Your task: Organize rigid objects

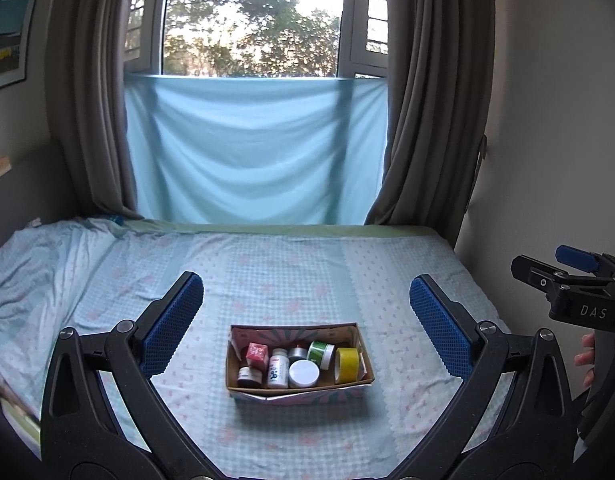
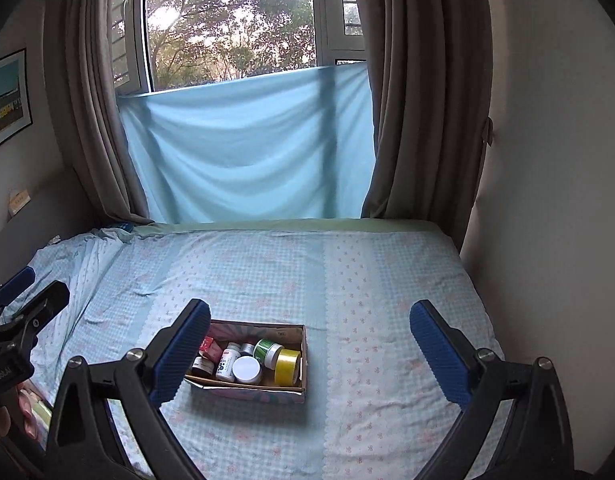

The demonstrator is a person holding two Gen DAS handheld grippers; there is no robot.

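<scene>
A cardboard box (image 1: 299, 394) sits on the bed and holds several small items: a yellow tape roll (image 1: 346, 364), a green-labelled jar (image 1: 320, 353), a white-lidded jar (image 1: 304, 373), a white bottle (image 1: 278, 368), a red carton (image 1: 256, 354) and a dark jar (image 1: 249, 377). My left gripper (image 1: 305, 320) is open and empty, held above and in front of the box. My right gripper (image 2: 309, 344) is open and empty, with the box (image 2: 251, 390) near its left finger (image 2: 179, 356). The yellow tape roll (image 2: 286, 367) shows there too.
The bed (image 1: 307, 264) has a pale blue patterned sheet, rumpled at the left. A blue cloth (image 1: 255, 152) hangs under the window with grey curtains at both sides. A wall (image 2: 547, 200) runs along the bed's right edge. The right gripper's body (image 1: 575, 292) shows at the left view's right edge.
</scene>
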